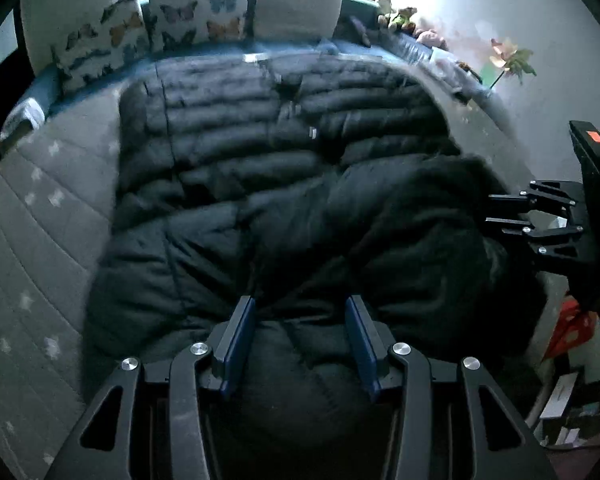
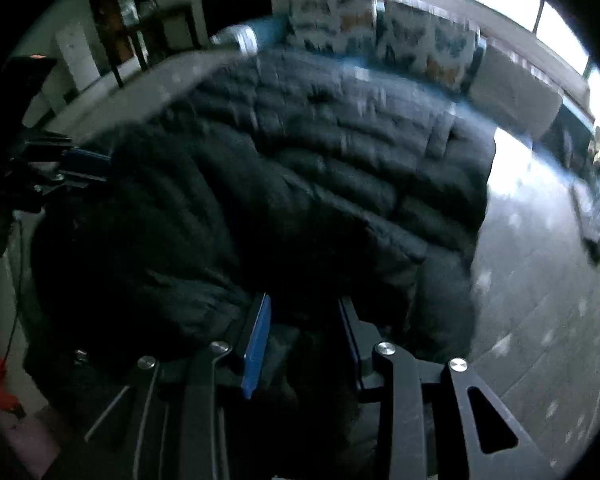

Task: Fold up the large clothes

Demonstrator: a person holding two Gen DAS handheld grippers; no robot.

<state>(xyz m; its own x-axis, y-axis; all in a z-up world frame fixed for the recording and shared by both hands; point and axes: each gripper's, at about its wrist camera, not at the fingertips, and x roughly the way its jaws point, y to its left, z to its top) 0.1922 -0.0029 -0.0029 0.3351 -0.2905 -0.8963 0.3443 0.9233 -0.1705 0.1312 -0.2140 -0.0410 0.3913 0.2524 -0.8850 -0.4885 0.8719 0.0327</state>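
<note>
A large black quilted puffer jacket (image 1: 260,168) lies spread on a grey bed cover (image 1: 40,240). It fills the right wrist view too (image 2: 340,152). My left gripper (image 1: 300,312) has its jaws apart with a bulge of the jacket's near edge between the blue pads (image 1: 240,340). My right gripper (image 2: 304,312) also has its jaws apart, with dark jacket fabric between its fingers. Whether either one pinches the fabric is unclear. The right gripper shows at the right edge of the left wrist view (image 1: 496,208), against the jacket's right side. The left gripper shows in the right wrist view (image 2: 88,164).
Butterfly-print pillows (image 1: 188,12) and a plain pillow (image 1: 296,8) stand at the bed's far end. Soft toys (image 1: 400,16) and a paper flower (image 1: 512,60) lie along the right wall. Boxes and a red item (image 1: 572,328) sit on the floor at the right.
</note>
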